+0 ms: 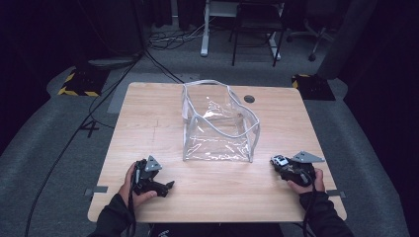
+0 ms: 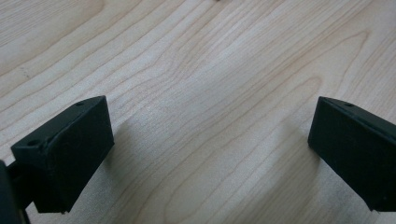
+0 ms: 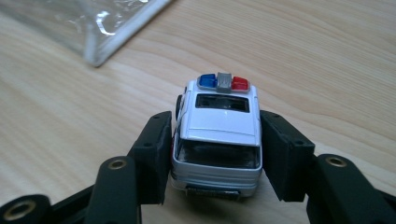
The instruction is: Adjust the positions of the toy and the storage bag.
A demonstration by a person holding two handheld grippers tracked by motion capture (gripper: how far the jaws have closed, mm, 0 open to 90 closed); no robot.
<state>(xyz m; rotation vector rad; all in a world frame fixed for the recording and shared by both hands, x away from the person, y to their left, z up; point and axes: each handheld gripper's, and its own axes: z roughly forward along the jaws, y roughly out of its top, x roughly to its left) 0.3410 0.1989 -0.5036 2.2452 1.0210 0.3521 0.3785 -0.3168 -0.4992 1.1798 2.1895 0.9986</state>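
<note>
White and silver, with a blue and red light bar across its roof, the toy police car (image 3: 218, 135) sits clamped between the two black jaws of the right gripper (image 3: 215, 154); each pad presses flat on one flank of the body, so the grip runs across the car's short width. The car's long axis lies along the gripper's own line of sight in the right gripper view: the end with the silver bumper faces the camera and the far end points away, toward open tabletop, with the light bar on the far part of the roof. Whether its wheels touch the wood cannot be told. In the high view the car (image 1: 279, 161) shows at the tip of the right gripper (image 1: 282, 164), held in the person's right hand (image 1: 309, 180) near the right front part of the wooden table (image 1: 148, 128), its long axis pointing to the left. The clear plastic bag (image 1: 217, 123), edged in pale trim and standing open, lies at the table's middle, near the car but apart from it; a corner of the bag (image 3: 107, 28) appears at upper left in the right gripper view. The left gripper (image 2: 210, 154) has its jaws spread wide over bare wood, with nothing between them; the left hand (image 1: 133, 185) holds it (image 1: 165, 187) near the left front edge.
</note>
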